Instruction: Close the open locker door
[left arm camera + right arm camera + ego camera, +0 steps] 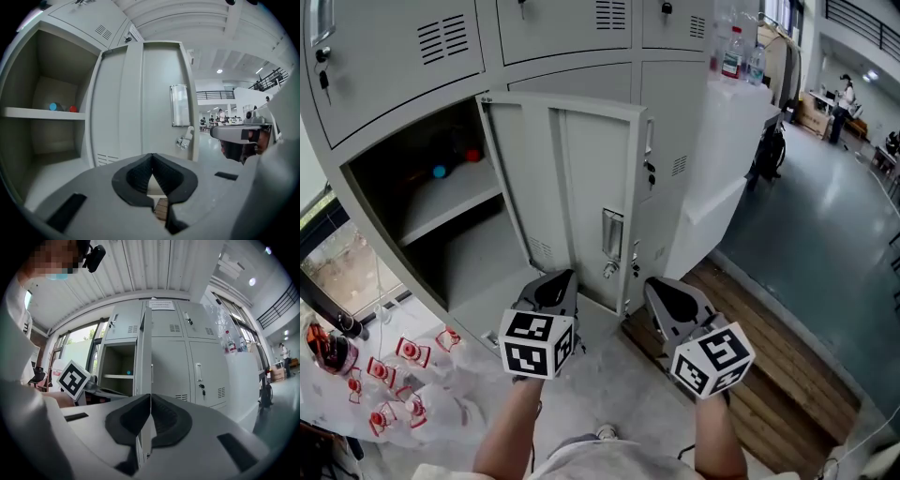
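One open door (581,187), two tongs (558,278) (662,287)

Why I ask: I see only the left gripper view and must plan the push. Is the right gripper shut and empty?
Observer: Yes; the right gripper view shows the right gripper with jaws together, nothing between them.
Operator: How does it stand to the door?
Observer: It faces the locker door edge-on, not touching it.
Operator: Anything on the floor at left?
Observer: In the head view, small red-and-white items lie on a plastic sheet left of the left gripper.
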Demonstrator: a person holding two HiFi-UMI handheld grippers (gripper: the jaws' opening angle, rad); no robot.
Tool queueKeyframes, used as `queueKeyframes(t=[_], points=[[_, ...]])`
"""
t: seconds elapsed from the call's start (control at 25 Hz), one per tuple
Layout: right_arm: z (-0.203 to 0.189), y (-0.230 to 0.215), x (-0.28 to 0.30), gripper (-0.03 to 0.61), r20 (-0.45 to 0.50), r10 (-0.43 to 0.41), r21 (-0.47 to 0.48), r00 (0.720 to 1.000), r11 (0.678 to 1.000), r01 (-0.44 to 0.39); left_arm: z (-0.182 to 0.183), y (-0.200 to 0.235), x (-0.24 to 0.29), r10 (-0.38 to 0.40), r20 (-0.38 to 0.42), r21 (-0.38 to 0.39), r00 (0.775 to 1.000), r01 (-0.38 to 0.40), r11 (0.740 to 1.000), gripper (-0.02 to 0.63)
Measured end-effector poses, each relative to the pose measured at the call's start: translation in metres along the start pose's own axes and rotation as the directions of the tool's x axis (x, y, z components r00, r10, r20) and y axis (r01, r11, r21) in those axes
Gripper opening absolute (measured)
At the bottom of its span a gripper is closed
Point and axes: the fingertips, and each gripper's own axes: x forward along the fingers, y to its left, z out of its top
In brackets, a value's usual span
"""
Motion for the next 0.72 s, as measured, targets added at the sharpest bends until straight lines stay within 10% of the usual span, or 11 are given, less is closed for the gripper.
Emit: queueKeyframes(t=[0.4, 0.72], points=[[0.018, 0.0, 0.014, 0.006, 0.057, 0.175, -0.028, 0.983, 0.984, -0.173, -0.005, 0.005, -0.003, 0.109, -0.013, -0.02, 0.994, -0.109, 0.994, 0.006], [0.024, -0.005, 0.024, 0.008, 0.073, 0.416, -0.024, 0.906, 0.909, -0.416, -0.004, 0.006, -0.006, 0.29, -0.017, -0.086, 0.957, -0.291, 0.953, 0.006]])
